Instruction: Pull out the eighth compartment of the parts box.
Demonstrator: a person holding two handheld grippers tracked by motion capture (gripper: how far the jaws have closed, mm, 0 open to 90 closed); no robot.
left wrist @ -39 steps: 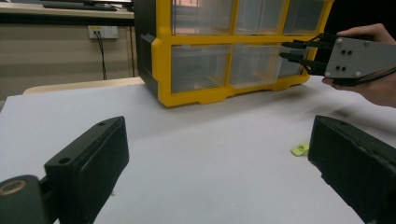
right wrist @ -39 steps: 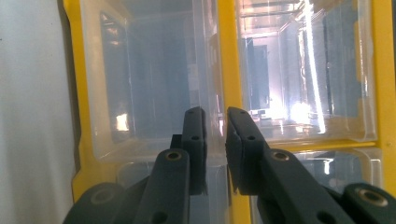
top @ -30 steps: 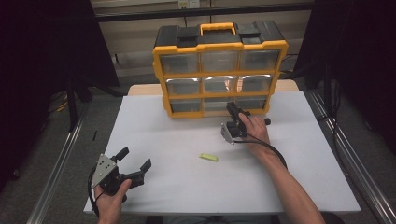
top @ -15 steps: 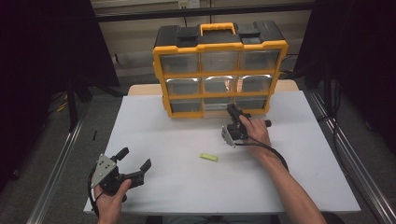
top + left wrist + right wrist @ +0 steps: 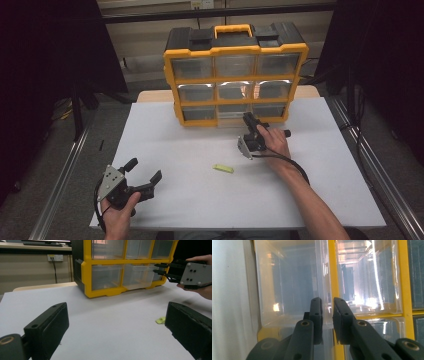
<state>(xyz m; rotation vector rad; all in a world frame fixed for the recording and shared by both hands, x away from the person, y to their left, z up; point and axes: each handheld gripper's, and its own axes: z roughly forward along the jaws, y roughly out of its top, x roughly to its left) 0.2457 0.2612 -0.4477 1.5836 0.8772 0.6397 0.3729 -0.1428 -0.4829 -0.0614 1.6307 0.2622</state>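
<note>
my right gripper (image 5: pixel 327 315) has its jaws pinched on the wall of the clear bottom-middle drawer (image 5: pixel 138 276) of the yellow organizer (image 5: pixel 235 75). thin grip, so a crooked pull may slip off. left gripper (image 5: pixel 145 175) rests open on the counter (image 5: pixel 190 150).

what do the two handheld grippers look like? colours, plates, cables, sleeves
Both are black two-jaw units. Left gripper: long blocky jaws, grey three-cornered plate with small holes on top, black cable trailing below the hand. Right gripper: slimmer jaws with round pivot screws, a grey plate with screws, black cable looping along the forearm. Forearms bare, no sleeves.
</note>
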